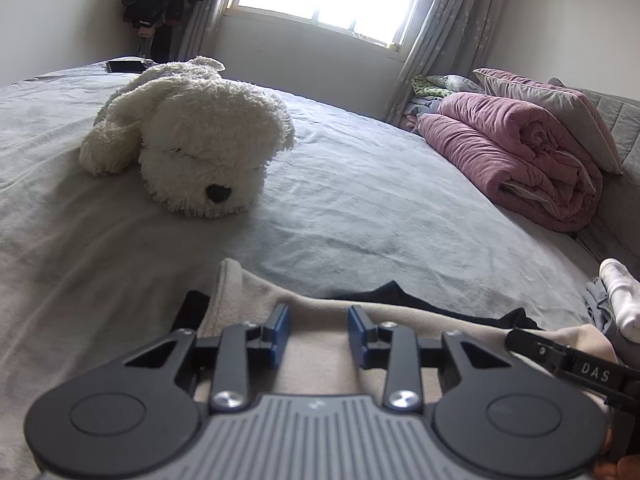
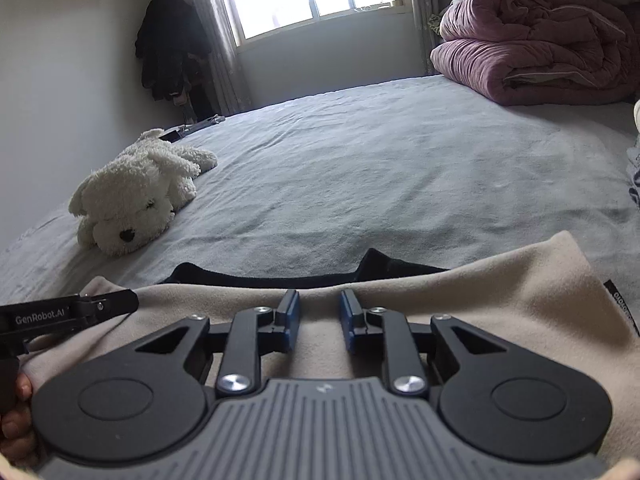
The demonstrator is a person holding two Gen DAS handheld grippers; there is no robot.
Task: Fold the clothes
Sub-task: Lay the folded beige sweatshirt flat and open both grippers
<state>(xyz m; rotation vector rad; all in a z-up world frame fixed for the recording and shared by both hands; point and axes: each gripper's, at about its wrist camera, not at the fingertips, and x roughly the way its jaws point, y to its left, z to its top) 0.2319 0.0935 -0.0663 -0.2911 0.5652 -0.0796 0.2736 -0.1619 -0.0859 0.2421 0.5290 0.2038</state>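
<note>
bed [image 1: 360,184]: grey sheet, fills both views, runs ahead of both tongs to the far wall
quilt [image 1: 516,160]: pink, rolled up, far ahead and right of both tongs, on the bed's right edge
pillow [image 1: 560,108]: leans behind the quilt, mostly grey-pink
plush dog [image 1: 192,136]: white, lies on the bed ahead and left of the left tongs; in the right wrist view well ahead-left of the right tongs
beige garment [image 2: 500,304]: task cloth, spread flat on the near bed, directly under and just ahead of both tongs; small black tag on its right edge
dark garment [image 2: 280,274]: black, peeks out from under the beige garment's far edge, just past both sets of tips
left gripper [image 1: 319,334]: jaws apart, blue pads clear of each other, nothing pinched, beige cloth lies below the gap
right gripper [image 2: 319,320]: jaws apart with a narrower gap, nothing between the pads, hovers over the beige cloth
socks [image 1: 620,300]: white roll, right of the left tongs at the frame edge
phone [image 1: 124,66]: dark, far bed edge, behind the dog
</note>
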